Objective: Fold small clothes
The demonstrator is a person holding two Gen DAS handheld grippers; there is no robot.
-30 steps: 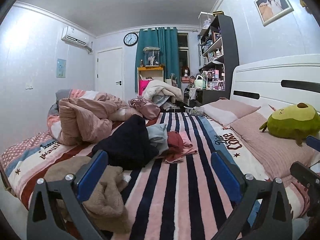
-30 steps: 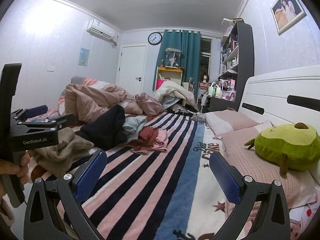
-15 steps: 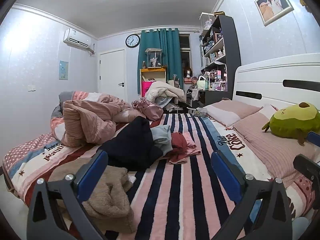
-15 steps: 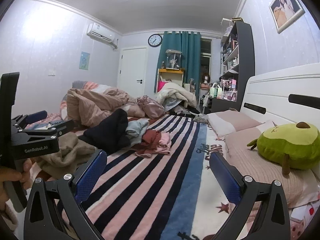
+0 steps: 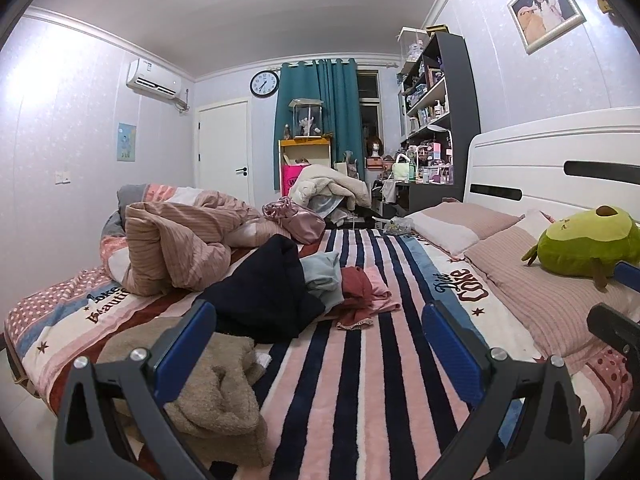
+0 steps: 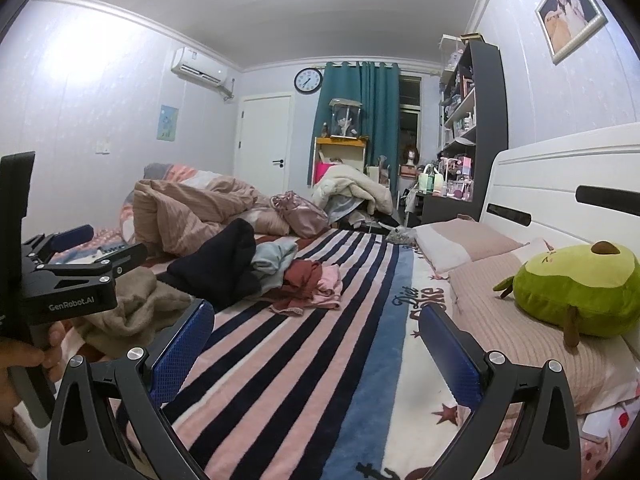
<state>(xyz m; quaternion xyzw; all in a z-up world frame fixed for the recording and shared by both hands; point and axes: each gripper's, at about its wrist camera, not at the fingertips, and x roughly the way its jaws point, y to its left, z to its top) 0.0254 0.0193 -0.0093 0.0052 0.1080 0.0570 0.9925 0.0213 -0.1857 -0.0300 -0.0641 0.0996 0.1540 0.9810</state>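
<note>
Two grippers, both w/ jaws spread wide, nothing between them. Left gripper (image 5: 316, 340) hangs over striped blanket (image 5: 360, 380); tan fleece (image 5: 216, 384) lies just beside its left finger. Right gripper (image 6: 316, 344) is likewise above the blanket. Ahead of both jaws, clothes pile (image 5: 304, 284): dark garment, grey-blue, red, pink pieces. Farther right, avocado plush (image 6: 576, 288) on pillow.

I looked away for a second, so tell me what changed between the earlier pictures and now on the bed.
Only the cameras drifted slightly: both views swung a little, so the clothes pile sits a bit further right in frame. Nothing was grasped or released. The left hand-held gripper and right hand-held gripper stay open and empty; the avocado plush is unmoved.
</note>
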